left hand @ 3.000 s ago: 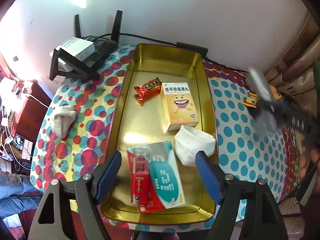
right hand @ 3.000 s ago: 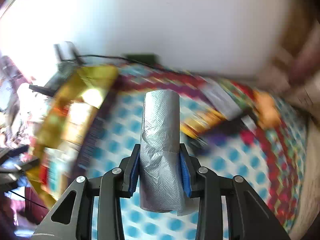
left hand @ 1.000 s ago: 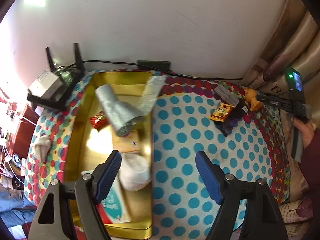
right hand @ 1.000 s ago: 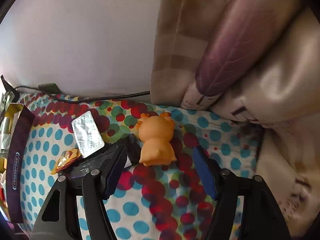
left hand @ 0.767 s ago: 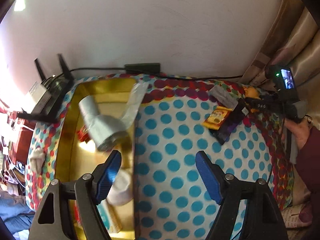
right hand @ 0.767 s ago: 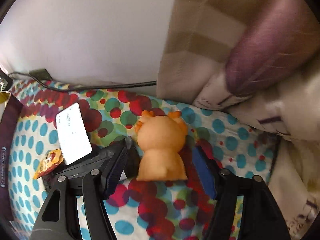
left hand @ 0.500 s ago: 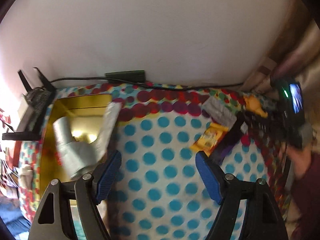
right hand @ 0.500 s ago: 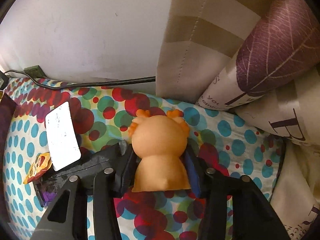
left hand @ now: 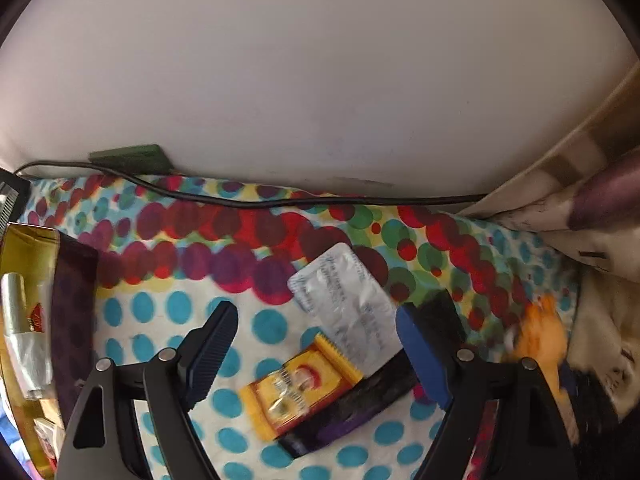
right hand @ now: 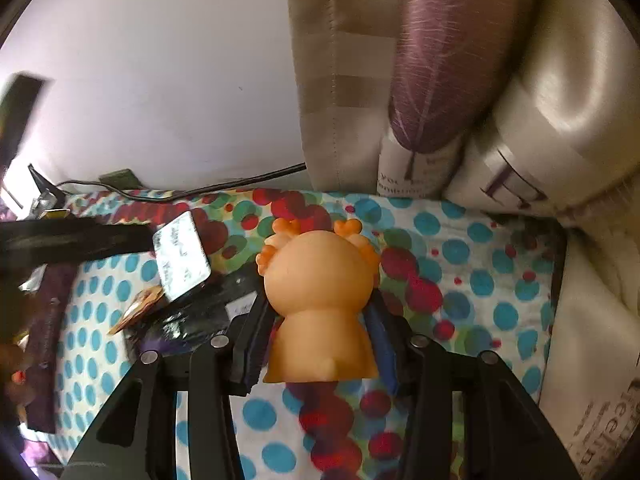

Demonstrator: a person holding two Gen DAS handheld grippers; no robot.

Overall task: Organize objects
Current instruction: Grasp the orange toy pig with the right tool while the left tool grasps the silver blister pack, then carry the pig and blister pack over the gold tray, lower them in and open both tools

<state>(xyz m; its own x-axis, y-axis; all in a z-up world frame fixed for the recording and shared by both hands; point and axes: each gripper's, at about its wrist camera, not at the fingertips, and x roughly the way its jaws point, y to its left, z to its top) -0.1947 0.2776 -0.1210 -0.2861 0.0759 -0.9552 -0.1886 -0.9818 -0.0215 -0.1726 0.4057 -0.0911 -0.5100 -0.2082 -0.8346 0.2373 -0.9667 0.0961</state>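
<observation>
My right gripper [right hand: 318,330] is shut on an orange toy figure [right hand: 320,300], held a little above the dotted cloth. My left gripper [left hand: 316,340] hangs over a silver pill blister [left hand: 348,300], a yellow sachet [left hand: 296,388] and a dark purple packet [left hand: 360,408]; its jaws are opening and touch none of them. The blister [right hand: 180,256], the sachet [right hand: 138,308] and the dark packet [right hand: 208,312] also show left of the toy in the right wrist view. The toy [left hand: 538,340] appears blurred at the right of the left wrist view.
A gold tray [left hand: 16,252] with a grey roll [left hand: 20,340] lies at the far left. A black cable [left hand: 280,200] runs along the wall. Patterned cushions [right hand: 440,80] stand at the back right. The left gripper's arm [right hand: 68,238] crosses the left side of the right wrist view.
My left gripper moved right from the tray to above the blister and sachet. My right gripper closed on the orange toy and lifted it slightly.
</observation>
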